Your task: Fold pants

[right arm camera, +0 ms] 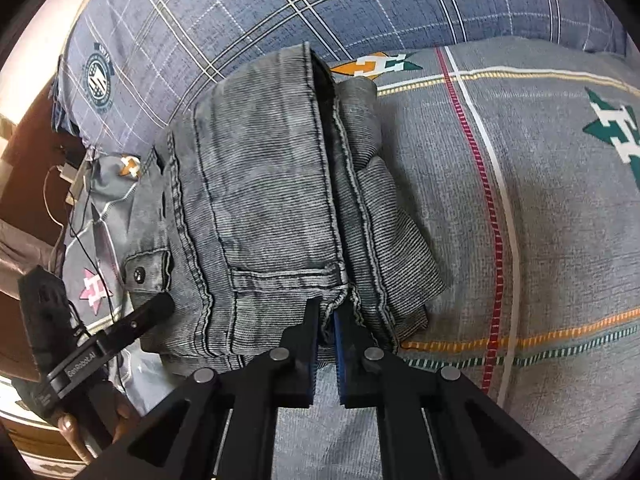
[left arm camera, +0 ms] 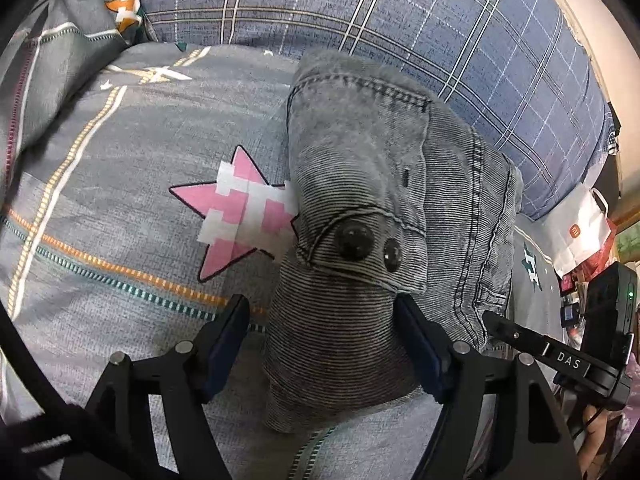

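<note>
The grey denim pants (left arm camera: 360, 168) lie folded into a thick bundle on a grey patterned bed cover (left arm camera: 120, 200). In the left wrist view the waistband end with two dark buttons (left arm camera: 354, 242) faces me. My left gripper (left arm camera: 322, 316) is open, its jaws on either side of the near end of the bundle. In the right wrist view the pants (right arm camera: 272, 200) show stacked seams and hems. My right gripper (right arm camera: 326, 320) is shut on the near edge of the folded pants. The left gripper's finger (right arm camera: 154, 308) shows at the bundle's left side.
A blue plaid quilt (left arm camera: 400, 12) lies behind the pants, also in the right wrist view (right arm camera: 240, 8). A pink star print (left arm camera: 240, 208) is left of the bundle. A white shopping bag (left arm camera: 580, 228) and clutter stand past the bed's right edge. Cables and a wooden surface (right arm camera: 24, 160) lie at the left.
</note>
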### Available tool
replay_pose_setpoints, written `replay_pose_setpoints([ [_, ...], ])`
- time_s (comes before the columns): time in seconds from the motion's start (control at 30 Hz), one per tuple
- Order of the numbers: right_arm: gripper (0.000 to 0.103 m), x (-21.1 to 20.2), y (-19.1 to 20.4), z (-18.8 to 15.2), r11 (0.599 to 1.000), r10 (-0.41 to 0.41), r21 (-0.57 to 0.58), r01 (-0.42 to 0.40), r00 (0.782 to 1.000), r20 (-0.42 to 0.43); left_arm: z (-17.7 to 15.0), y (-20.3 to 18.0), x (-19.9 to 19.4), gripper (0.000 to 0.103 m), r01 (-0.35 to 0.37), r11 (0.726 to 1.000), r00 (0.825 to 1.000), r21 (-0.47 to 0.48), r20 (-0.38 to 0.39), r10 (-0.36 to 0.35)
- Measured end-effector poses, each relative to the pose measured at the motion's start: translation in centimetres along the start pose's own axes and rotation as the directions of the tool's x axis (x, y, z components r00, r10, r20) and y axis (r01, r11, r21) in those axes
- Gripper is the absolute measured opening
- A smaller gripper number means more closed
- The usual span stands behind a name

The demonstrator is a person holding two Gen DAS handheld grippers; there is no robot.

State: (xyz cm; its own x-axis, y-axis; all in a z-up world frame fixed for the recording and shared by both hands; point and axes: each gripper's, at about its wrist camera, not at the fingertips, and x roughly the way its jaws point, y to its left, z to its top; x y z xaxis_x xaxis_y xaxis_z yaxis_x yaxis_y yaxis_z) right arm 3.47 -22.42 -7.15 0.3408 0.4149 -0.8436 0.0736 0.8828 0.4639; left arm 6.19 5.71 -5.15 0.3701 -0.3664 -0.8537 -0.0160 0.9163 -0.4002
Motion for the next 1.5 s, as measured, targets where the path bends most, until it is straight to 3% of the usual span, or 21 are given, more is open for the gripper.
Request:
replay_pose_setpoints([
  [0.07, 0.012, -0.5, 0.1, 0.3, 1.000, 0.021, -0.022, -0.020, 1.000, 0.015, -0.1, -0.8, -1.6, 0.076, -0.042, 0.998, 0.998, 0.046, 0.049, 0.039],
  [0.2, 0.012, -4.6, 0.6, 0.2, 0.981, 0.193, -0.039, -0.190, 0.979, 0.071, 0.3, -2.1, -5.0, 0.076, -0.062, 0.991, 0.988, 0.118, 0.150, 0.043],
  [0.23, 0.019, -5.8, 0.9, 0.2, 0.975, 0.219, -0.050, -0.215, 0.971, 0.093, 0.8, -2.2, -5.6, 0.076, -0.059, 0.991, 0.987, 0.120, 0.157, 0.040],
  [0.3, 0.054, -7.2, 1.3, 0.7, 0.975, 0.218, -0.071, -0.211, 0.970, 0.111, 2.7, -2.4, -6.1, 0.076, -0.052, 0.993, 0.987, 0.105, 0.156, 0.035],
  [0.33, 0.077, -7.4, 1.8, 1.1, 0.977, 0.207, -0.081, -0.199, 0.972, 0.110, 3.6, -2.4, -6.1, 0.076, -0.044, 0.994, 0.989, 0.097, 0.146, 0.030],
  [0.37, 0.078, -7.9, 2.2, 1.8, 0.978, 0.197, -0.100, -0.185, 0.972, 0.130, 5.0, -2.2, -6.0, 0.076, -0.027, 0.996, 0.992, 0.089, 0.127, 0.016],
  [0.47, 0.078, -8.7, 3.0, 5.2, 0.978, 0.187, -0.125, -0.169, 0.971, 0.149, 8.5, -1.9, -4.2, 0.076, 0.023, 0.998, 0.997, 0.060, 0.077, -0.028],
  [0.57, 0.079, -7.2, 2.1, 9.1, 0.989, 0.142, -0.065, -0.133, 0.976, 0.167, 10.9, -0.8, -0.5, 0.076, 0.053, 0.998, 0.998, 0.028, 0.020, -0.053],
  [0.67, 0.079, -3.2, -0.2, 10.5, 0.988, 0.151, 0.004, -0.153, 0.980, 0.127, 10.3, 1.2, 2.7, 0.076, 0.144, 0.988, 0.989, -0.062, -0.022, -0.146],
  [0.77, 0.078, -0.8, -1.0, 10.4, 0.991, 0.136, -0.007, -0.136, 0.989, 0.065, 10.5, 1.6, 4.2, 0.076, 0.144, 0.982, 0.986, -0.121, -0.063, -0.152],
  [0.87, 0.078, -0.7, 0.4, 10.9, 0.988, 0.146, -0.065, -0.141, 0.986, 0.083, 10.2, 1.3, 3.4, 0.076, 0.164, 0.980, 0.985, -0.111, -0.036, -0.169],
  [0.93, 0.077, 0.1, 0.5, 11.2, 0.992, 0.109, -0.071, -0.102, 0.989, 0.101, 10.2, 1.7, 3.5, 0.076, 0.144, 0.982, 0.988, -0.121, -0.029, -0.149],
  [0.97, 0.076, 1.0, 0.0, 11.1, 0.995, 0.090, -0.046, -0.086, 0.992, 0.084, 10.1, 2.2, 3.7, 0.076, 0.136, 0.981, 0.990, -0.139, -0.025, -0.141],
  [1.07, 0.048, 2.5, -1.5, 11.2, 0.999, 0.042, 0.010, -0.042, 0.998, 0.047, 10.0, 3.0, 3.9, 0.076, 0.133, 0.975, 0.990, -0.178, -0.017, -0.139],
  [1.13, 0.047, 2.7, -1.9, 11.2, 0.999, 0.040, 0.012, -0.041, 0.998, 0.041, 9.8, 2.8, 4.3, 0.076, 0.125, 0.979, 0.991, -0.160, -0.021, -0.130],
  [1.2, 0.042, 2.6, -2.0, 11.1, 0.999, 0.037, 0.012, -0.038, 0.998, 0.044, 9.5, 2.1, 4.3, 0.070, 0.088, 0.990, 0.996, -0.112, -0.012, -0.090],
  [1.23, 0.038, 2.6, -1.8, 11.0, 1.000, 0.031, 0.003, -0.031, 0.998, 0.045, 9.3, 1.7, 4.2, 0.055, 0.099, 0.991, 0.995, -0.093, -0.005, -0.100],
  [1.37, 0.019, 2.1, -0.6, 10.7, 0.999, 0.042, -0.007, -0.041, 0.997, 0.066, 9.8, 0.7, 2.6, 0.027, 0.159, 0.985, 0.987, -0.070, 0.045, -0.157],
  [1.5, 0.018, 0.5, 0.9, 10.2, 0.999, 0.019, -0.036, -0.015, 0.994, 0.107, 10.8, -1.3, 0.6, 0.026, 0.214, 0.977, 0.966, 0.018, 0.144, -0.215],
])
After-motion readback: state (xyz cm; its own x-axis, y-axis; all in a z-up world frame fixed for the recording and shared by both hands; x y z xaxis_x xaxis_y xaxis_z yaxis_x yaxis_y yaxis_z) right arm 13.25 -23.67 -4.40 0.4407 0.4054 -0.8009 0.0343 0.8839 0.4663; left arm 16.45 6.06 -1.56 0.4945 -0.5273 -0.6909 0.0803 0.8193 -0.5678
